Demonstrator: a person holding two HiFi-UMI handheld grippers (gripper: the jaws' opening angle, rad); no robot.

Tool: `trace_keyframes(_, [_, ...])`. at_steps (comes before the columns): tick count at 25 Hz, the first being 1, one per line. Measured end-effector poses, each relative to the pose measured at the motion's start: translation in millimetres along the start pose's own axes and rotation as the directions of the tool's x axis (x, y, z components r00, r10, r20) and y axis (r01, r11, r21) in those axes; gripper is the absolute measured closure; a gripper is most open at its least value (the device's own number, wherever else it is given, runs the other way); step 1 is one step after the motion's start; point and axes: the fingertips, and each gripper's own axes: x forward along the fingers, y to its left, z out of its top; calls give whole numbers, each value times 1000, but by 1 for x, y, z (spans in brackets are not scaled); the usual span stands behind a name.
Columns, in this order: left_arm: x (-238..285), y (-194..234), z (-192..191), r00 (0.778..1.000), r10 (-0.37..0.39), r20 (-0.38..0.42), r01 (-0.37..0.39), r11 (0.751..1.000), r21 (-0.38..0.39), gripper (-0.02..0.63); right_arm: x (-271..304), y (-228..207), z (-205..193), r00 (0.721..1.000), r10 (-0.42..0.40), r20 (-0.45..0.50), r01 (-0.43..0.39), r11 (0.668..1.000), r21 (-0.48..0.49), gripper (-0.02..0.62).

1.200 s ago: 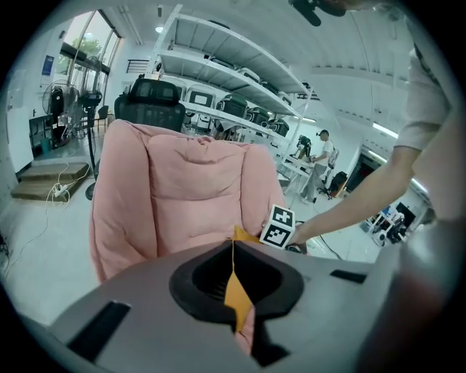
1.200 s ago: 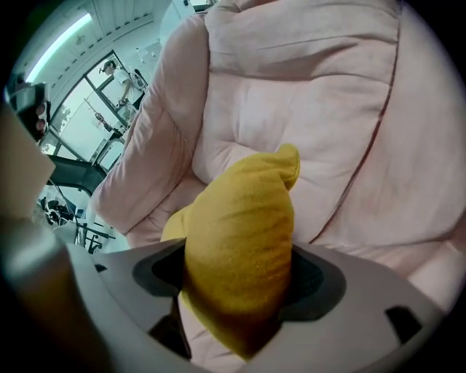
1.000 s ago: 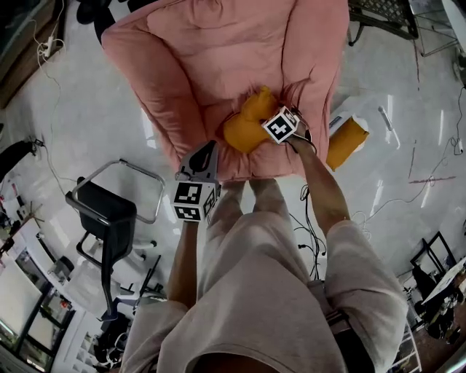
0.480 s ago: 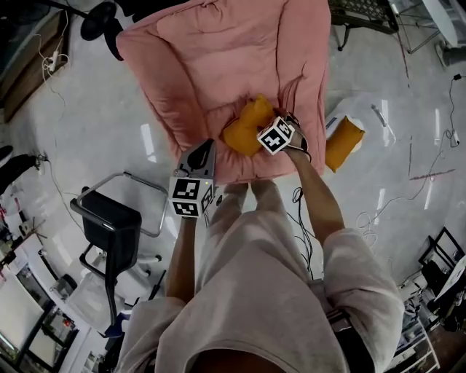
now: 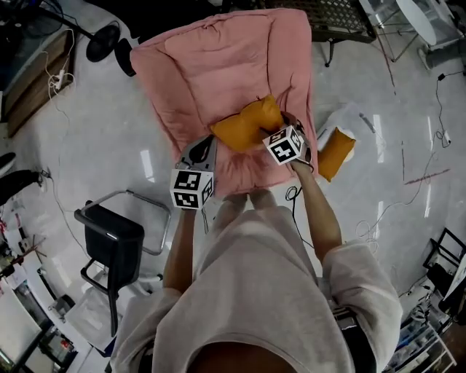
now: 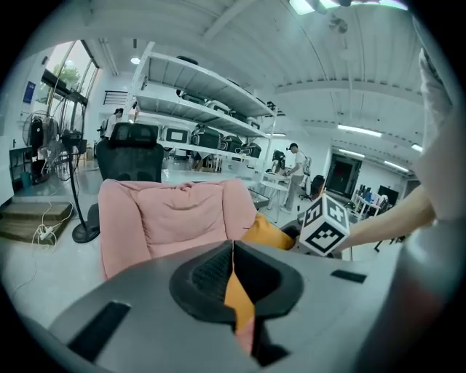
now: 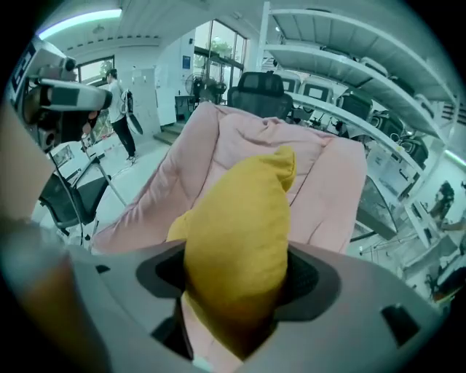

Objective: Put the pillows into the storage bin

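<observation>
An orange pillow point(image 5: 244, 125) hangs over the seat of a pink lounge chair point(image 5: 218, 65). My right gripper point(image 5: 274, 132) is shut on the pillow's end. In the right gripper view the pillow point(image 7: 237, 218) bulges between the jaws of the right gripper point(image 7: 237, 288) and fills the gap. My left gripper point(image 5: 207, 148) hovers at the seat's front edge, shut and empty. In the left gripper view the jaws of the left gripper point(image 6: 233, 251) meet, with the pillow point(image 6: 267, 233) beyond them. A second orange pillow point(image 5: 333, 151) sits in a white container point(image 5: 348, 116) on the floor right of the chair.
A black office chair point(image 5: 113, 240) stands on the floor at my left. A floor fan point(image 5: 103, 42) is behind the lounge chair's left side, a black mesh frame point(image 5: 342, 18) behind its right. Cables point(image 5: 291, 195) lie by my feet.
The right gripper has lifted the orange pillow off the seat and swung it out to the left. The left gripper stays shut by the seat's front edge.
</observation>
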Motion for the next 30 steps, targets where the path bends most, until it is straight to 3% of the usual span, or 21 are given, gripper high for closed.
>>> trace_keyframes(3, [-4, -3, 16, 999, -12, 30, 11, 1000, 21, 594, -28, -14, 12, 998, -43, 46, 40, 998, 57, 261])
trace_keyframes(7, [-9, -6, 32, 998, -26, 59, 24, 999, 45, 592, -60, -33, 19, 988, -78, 136, 45, 972, 230, 265])
trace_keyframes(12, [-12, -14, 47, 995, -65, 78, 59, 995, 78, 592, -107, -53, 24, 951, -146, 271, 2, 883, 469, 267])
trace_keyframes(16, [-8, -25, 52, 990, -118, 77, 109, 988, 108, 594, -140, -64, 17, 914, -226, 336, -21, 802, 598, 268])
trace_keyframes(20, [-4, -47, 55, 979, -191, 68, 179, 973, 144, 592, -172, -68, -4, 888, -314, 337, 5, 739, 674, 270])
trace_keyframes(26, [16, -81, 61, 955, -291, 57, 278, 945, 175, 592, -208, -80, -40, 857, -424, 293, 84, 676, 732, 275])
trace_keyframes(30, [32, -125, 55, 929, -369, 17, 358, 910, 211, 594, -241, -89, -90, 828, -505, 245, 129, 596, 792, 275])
